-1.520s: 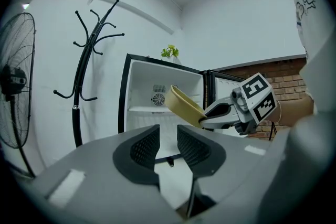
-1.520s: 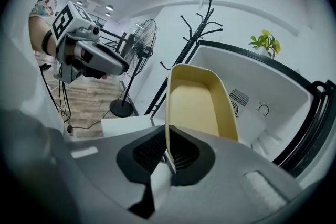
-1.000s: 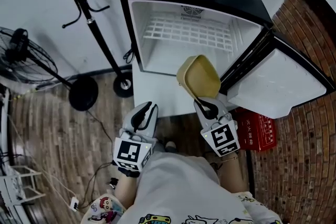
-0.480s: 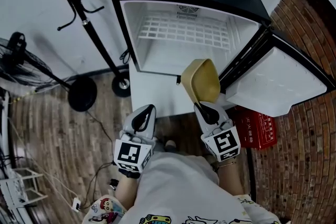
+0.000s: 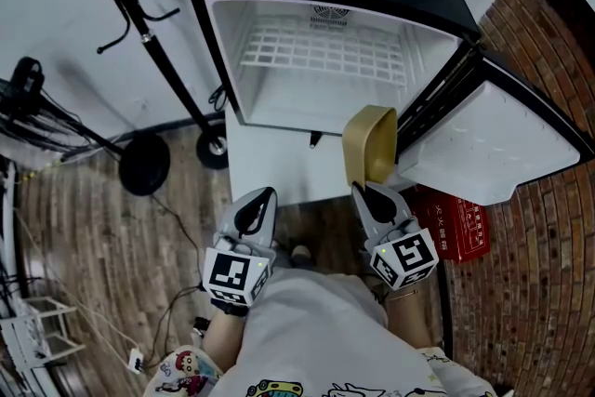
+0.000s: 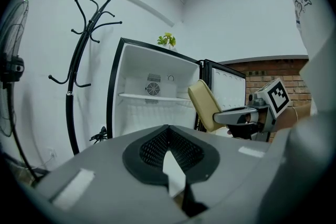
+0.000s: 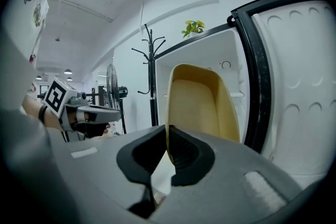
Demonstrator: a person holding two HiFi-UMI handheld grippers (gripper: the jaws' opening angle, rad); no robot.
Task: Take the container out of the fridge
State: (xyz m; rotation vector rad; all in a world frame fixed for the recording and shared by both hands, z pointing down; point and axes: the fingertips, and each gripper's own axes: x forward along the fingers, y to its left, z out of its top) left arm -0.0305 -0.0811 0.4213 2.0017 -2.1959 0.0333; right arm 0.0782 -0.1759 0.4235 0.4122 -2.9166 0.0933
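— Where is the container [image 5: 369, 142] sitting?
— It's hanging in the air outside the fridge [image 5: 219, 70], just in front of the opening's lower right corner, near the open door [image 5: 493, 144]. It's tipping onto its side.
— What's holding it?
— The right tongs [image 5: 364, 190] are pinching its rim, one pad inside the wall, one outside.
— And the left tongs [image 5: 263, 196]?
— They're pressing together with nothing between them, pointing toward the fridge above the wooden floor [image 5: 93, 218], apart from the container.
— What's showing inside the fridge?
— A white wire shelf [image 5: 321, 56].
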